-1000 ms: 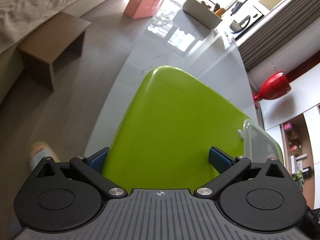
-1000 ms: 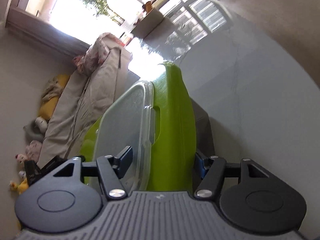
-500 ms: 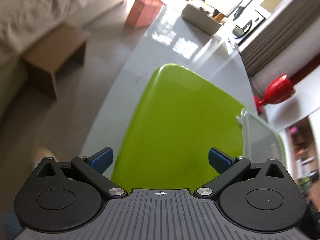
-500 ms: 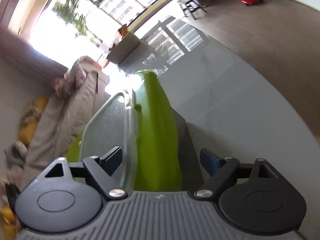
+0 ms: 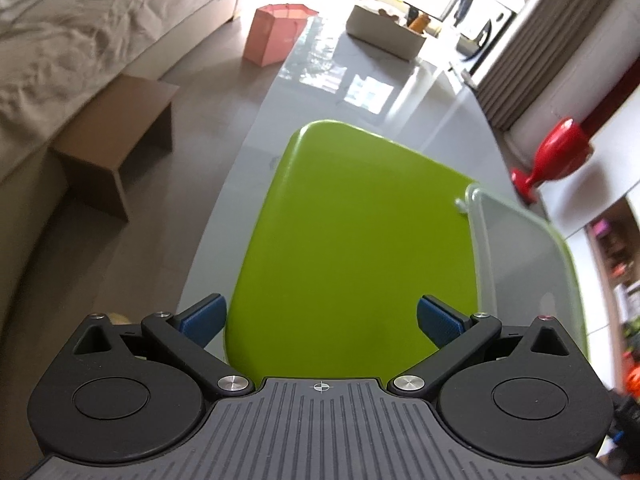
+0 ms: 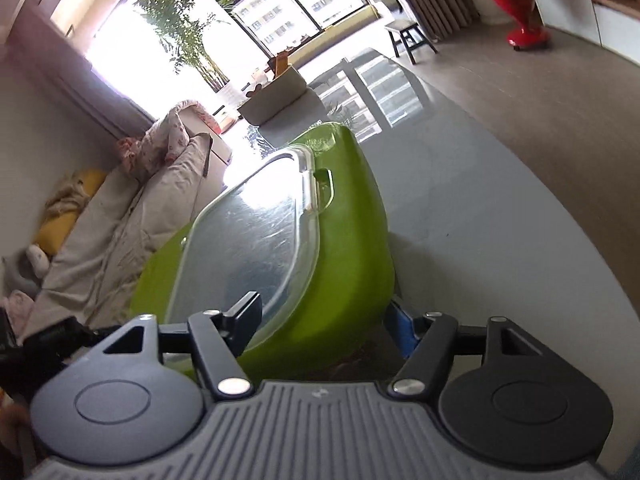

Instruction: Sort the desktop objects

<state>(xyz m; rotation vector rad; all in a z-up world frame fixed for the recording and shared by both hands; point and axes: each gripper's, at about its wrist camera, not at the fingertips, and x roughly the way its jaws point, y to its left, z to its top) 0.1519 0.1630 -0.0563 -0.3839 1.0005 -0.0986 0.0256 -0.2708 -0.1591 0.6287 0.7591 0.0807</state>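
A lime-green container [image 5: 352,240] with a clear plastic lid [image 6: 248,240] filled the middle of both wrist views, above a glossy grey worktop [image 6: 500,208]. In the left wrist view, the left tongs [image 5: 320,318] straddled its near end, blue pads on either side of the green body; whether they pressed on it could not be told. In the right wrist view, the right tongs [image 6: 324,324] bracketed the container edge-on, one finger against the clear lid, the other beside the green wall. Its jaws had just been closing with the container between them; a firm clasp could not be confirmed. Farther along the worktop sat a white box [image 5: 386,34]. A red vase [image 5: 560,152] stood on the floor beyond.
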